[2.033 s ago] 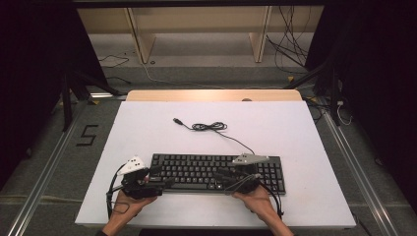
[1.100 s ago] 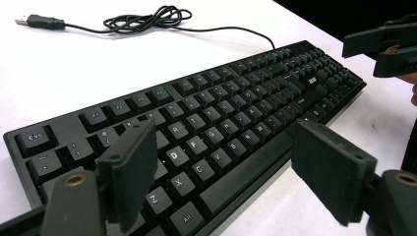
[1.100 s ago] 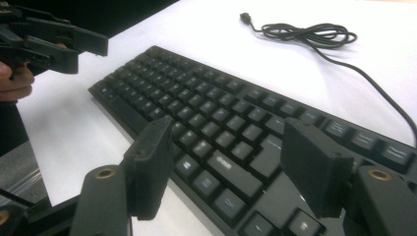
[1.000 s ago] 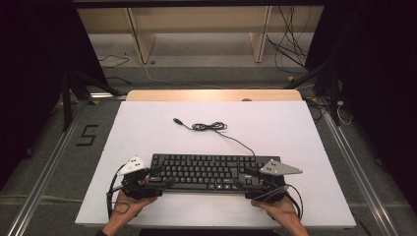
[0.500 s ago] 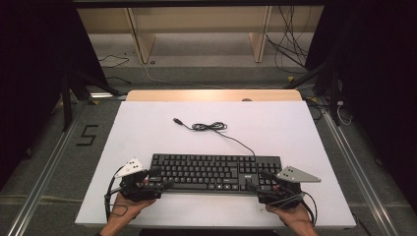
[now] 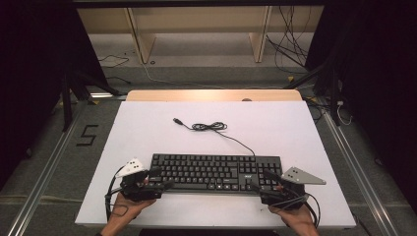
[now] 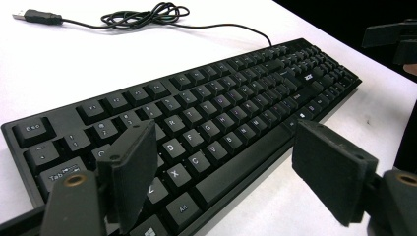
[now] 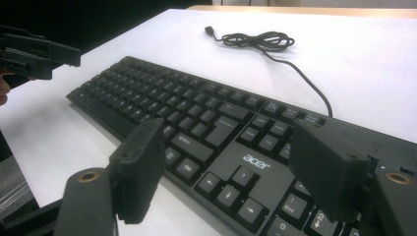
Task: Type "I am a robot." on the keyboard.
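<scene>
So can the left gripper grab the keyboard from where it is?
Probably yes. The left gripper is open at the keyboard's left end, its jaws astride the front edge, with nothing in between.

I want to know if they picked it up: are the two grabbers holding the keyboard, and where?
No. Both the left gripper and right gripper stand open over the keyboard, which lies flat on the table.

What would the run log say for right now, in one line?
left tongs: open, over keyboard left end | right tongs: open, just widened, nothing between, over right end | cable: loose on table
</scene>
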### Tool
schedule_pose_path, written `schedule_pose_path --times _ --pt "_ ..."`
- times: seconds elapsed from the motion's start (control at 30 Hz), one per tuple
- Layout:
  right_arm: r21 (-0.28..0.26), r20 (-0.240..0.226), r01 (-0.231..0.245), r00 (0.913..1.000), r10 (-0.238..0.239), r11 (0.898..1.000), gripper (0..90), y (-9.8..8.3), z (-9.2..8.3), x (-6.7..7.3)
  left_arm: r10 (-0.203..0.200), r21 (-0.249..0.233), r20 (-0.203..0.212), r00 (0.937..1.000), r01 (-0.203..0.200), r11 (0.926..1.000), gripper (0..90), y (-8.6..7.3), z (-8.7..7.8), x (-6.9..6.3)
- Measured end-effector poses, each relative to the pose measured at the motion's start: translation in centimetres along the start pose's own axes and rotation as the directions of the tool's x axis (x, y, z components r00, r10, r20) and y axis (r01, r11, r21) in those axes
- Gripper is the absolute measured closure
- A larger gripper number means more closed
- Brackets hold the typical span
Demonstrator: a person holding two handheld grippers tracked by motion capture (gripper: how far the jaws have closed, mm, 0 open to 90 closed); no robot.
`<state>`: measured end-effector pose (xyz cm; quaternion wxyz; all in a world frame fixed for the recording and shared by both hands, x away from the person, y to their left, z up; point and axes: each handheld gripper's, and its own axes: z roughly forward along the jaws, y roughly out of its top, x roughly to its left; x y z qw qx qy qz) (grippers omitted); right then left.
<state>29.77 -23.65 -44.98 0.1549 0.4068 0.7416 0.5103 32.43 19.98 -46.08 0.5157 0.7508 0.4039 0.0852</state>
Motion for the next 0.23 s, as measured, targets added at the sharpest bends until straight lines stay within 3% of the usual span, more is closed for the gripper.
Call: schedule_pose_path --times 0.23 --pt "-0.008 0.003 0.002 1.0 -0.002 1.0 30.0 0.07 -0.03 0.03 0.002 0.002 -0.005 1.0 -0.002 1.0 24.8 -0.04 0.02 0.16"
